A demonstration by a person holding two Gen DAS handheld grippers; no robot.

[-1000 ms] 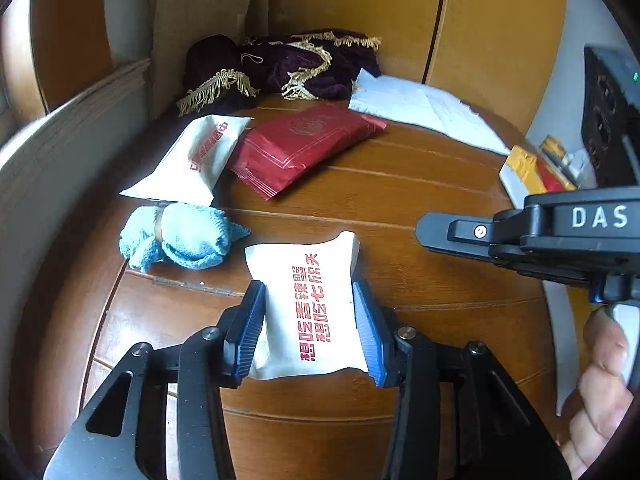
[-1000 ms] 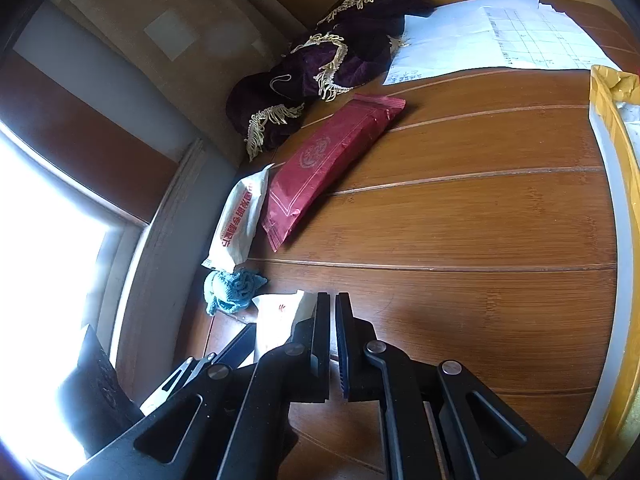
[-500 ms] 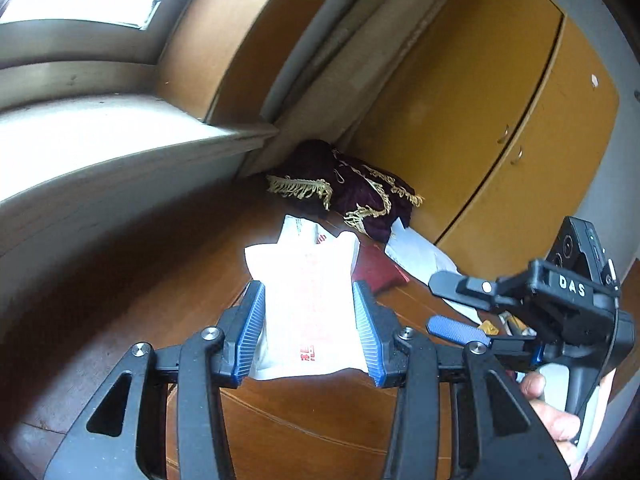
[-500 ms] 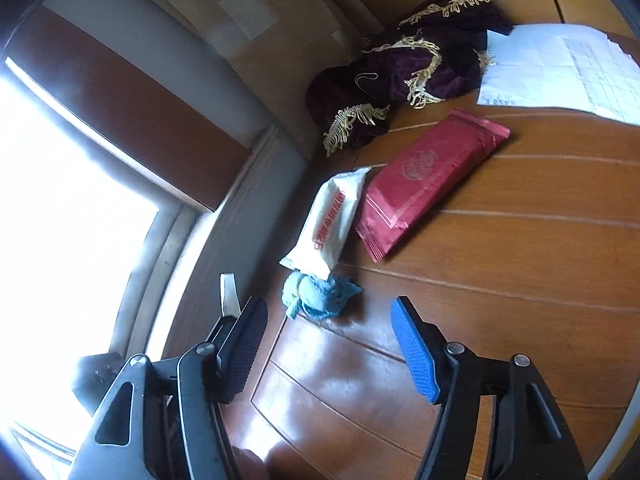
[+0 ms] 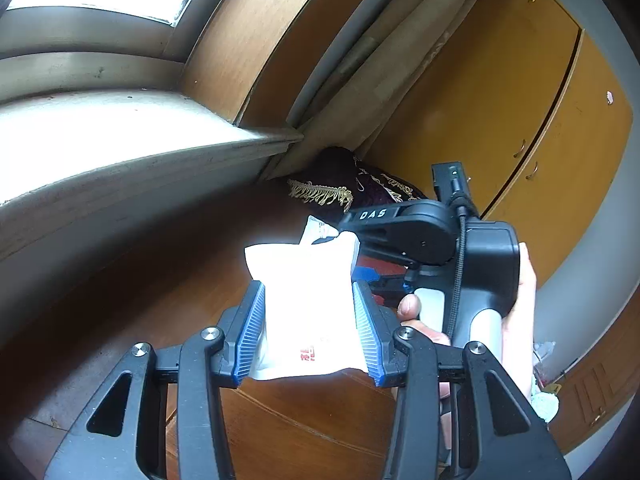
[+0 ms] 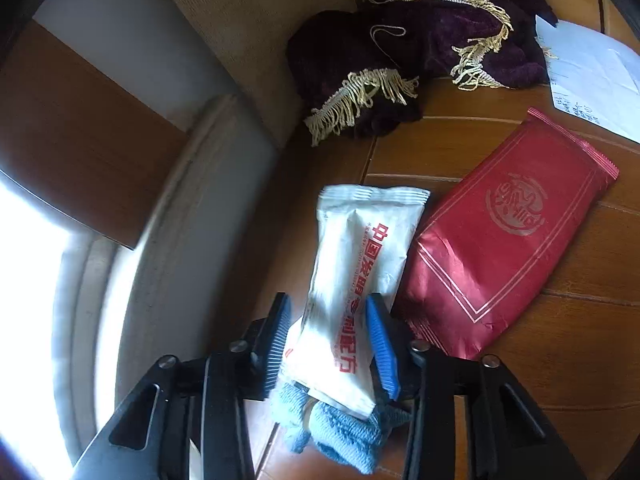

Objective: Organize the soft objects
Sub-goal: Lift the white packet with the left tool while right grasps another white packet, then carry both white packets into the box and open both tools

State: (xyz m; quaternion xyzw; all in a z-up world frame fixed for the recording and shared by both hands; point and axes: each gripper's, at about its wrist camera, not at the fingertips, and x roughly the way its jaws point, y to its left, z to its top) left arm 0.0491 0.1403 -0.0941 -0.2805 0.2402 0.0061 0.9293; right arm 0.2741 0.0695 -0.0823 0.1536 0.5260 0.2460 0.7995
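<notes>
White plastic wrapping identifies the small white packet (image 5: 306, 300), which the left gripper (image 5: 307, 334) clamps between its two blue ribbed pads, jaws closed on both sides of it. The packet is lifted clear of the wooden table (image 5: 312, 424), with its upper edge close to the right gripper body (image 5: 404, 232), which a hand (image 5: 520, 312) holds by the grip.

The landmark for positions is the long white packet (image 6: 360, 276) with red lettering, lying flat on the table.
- The right gripper (image 6: 330, 344) has its jaws partly open, one blue pad on each side of the near end of this packet. Contact between the pads and the wrapper cannot be confirmed.
- The blue cloth (image 6: 340, 428) lies bunched under the packet's near end.
- The red packet (image 6: 508, 236) lies just beside the packet on its right, the near corners close or overlapping.
- The dark purple cloth (image 6: 420, 52) with gold fringe lies beyond the packet's far end, against the wall.
- The white paper sheet (image 6: 592, 76) lies beyond the red packet, to the far right.
</notes>
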